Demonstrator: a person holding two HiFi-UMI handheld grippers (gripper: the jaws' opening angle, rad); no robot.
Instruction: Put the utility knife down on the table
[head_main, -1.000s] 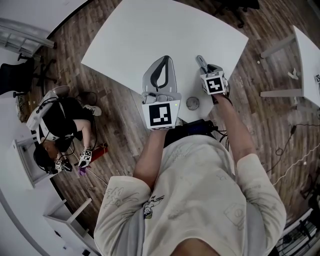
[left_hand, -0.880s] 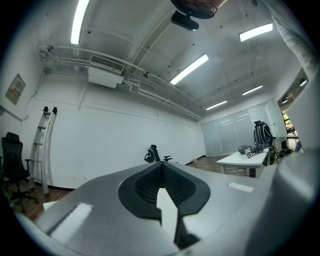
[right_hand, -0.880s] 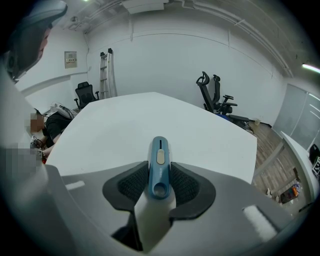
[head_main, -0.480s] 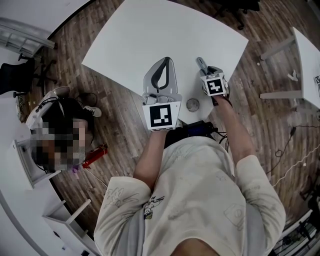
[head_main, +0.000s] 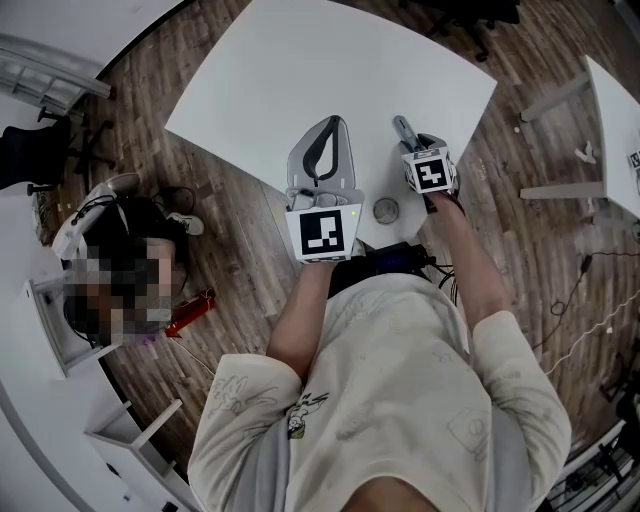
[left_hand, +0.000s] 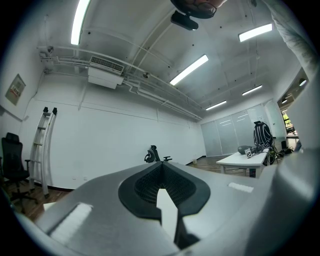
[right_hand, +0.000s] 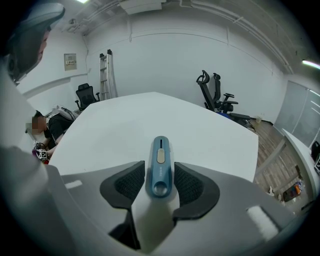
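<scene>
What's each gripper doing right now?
Left gripper: closed, empty.
Right gripper: open, jaws have just been opening; the utility knife lies between them on the table.

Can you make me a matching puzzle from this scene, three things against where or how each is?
1. slim blue utility knife
2. left gripper
3. small round grey object

A. jaws together, empty
B. near the corner of the white table
C. on the table, between open jaws of the right gripper

Pairs: 1-C, 2-A, 3-B. The right gripper's jaws have just been opening.
</scene>
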